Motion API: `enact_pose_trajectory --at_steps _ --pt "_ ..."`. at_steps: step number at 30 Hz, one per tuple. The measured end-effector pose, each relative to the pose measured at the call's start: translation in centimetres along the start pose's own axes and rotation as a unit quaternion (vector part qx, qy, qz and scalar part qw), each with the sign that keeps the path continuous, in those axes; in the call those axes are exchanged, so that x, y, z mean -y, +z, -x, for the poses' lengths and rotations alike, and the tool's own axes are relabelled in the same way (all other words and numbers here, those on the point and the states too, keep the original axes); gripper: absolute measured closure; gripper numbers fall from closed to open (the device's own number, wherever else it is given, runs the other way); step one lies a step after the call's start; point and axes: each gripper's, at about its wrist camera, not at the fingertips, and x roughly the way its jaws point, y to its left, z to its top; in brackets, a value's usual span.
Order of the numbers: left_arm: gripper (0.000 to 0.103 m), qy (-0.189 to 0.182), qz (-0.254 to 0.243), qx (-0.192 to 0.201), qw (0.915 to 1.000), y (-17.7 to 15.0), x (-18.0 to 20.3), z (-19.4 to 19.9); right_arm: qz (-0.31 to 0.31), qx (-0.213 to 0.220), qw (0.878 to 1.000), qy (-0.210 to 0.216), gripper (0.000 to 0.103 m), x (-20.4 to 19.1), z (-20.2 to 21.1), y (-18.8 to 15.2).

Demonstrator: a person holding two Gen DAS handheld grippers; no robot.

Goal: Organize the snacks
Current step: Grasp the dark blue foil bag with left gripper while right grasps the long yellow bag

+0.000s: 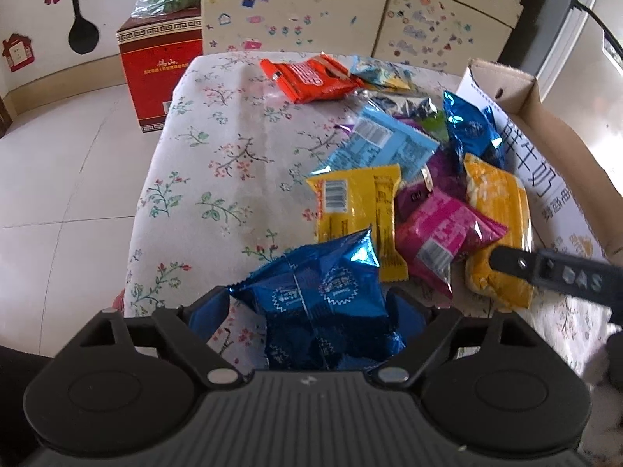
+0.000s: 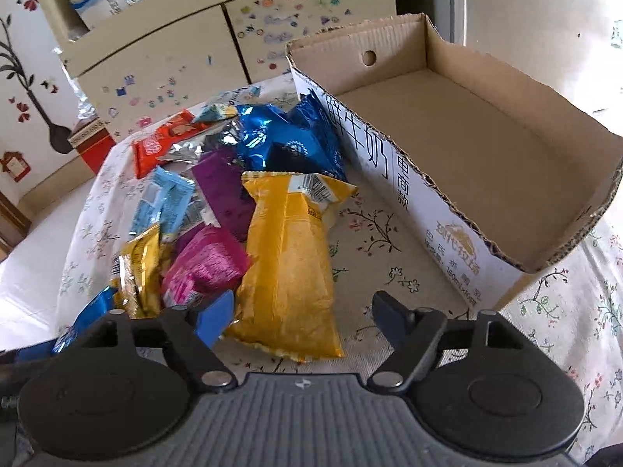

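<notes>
A pile of snack packets lies on a floral tablecloth (image 1: 218,179). My left gripper (image 1: 307,311) is open, its fingers on either side of a shiny blue foil packet (image 1: 323,292) at the near edge. Beyond it lie a yellow packet (image 1: 358,210), a pink packet (image 1: 440,233), a light blue packet (image 1: 385,144) and an orange-red packet (image 1: 307,78). My right gripper (image 2: 303,319) is open and empty, its fingers around the near end of a large orange-yellow packet (image 2: 288,257). The cardboard box (image 2: 486,155) stands empty to the right.
A sticker-covered cabinet (image 1: 296,15) stands behind the table. A red carton (image 1: 155,74) sits on the tiled floor at the left. My right gripper's finger (image 1: 545,268) shows in the left wrist view over the orange-yellow packet (image 1: 502,210).
</notes>
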Motion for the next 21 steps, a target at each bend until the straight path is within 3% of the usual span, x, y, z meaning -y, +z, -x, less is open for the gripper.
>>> enact_pose_trajectory --at_steps 4,8,12,15,17,21 --pt "0.014 0.001 -0.007 -0.004 1.0 -0.3 0.3 -0.4 -0.007 -0.014 1.0 -0.003 0.017 -0.4 -1.3 0.0" --pt "0.012 0.006 -0.02 -0.006 0.9998 -0.4 0.7 -0.9 0.024 -0.004 0.999 -0.022 0.014 -1.6 -1.8 -0.1" --pt "0.012 0.003 -0.031 -0.014 0.9994 -0.8 1.1 -1.3 0.073 0.0 0.995 -0.063 0.032 -2.5 -1.9 -0.5" --pt "0.014 0.001 -0.05 -0.013 0.9987 -1.2 1.7 -1.3 0.059 0.001 0.997 -0.051 0.04 -1.9 -1.6 -0.4" --pt "0.027 -0.004 -0.06 -0.013 0.9981 -1.4 2.0 -1.4 0.029 -0.001 0.999 -0.034 0.043 -1.1 -1.1 -0.2" --pt "0.041 -0.01 -0.069 -0.003 0.9975 -1.4 2.3 -1.1 -0.001 0.008 1.0 -0.023 0.047 0.0 0.2 -0.1"
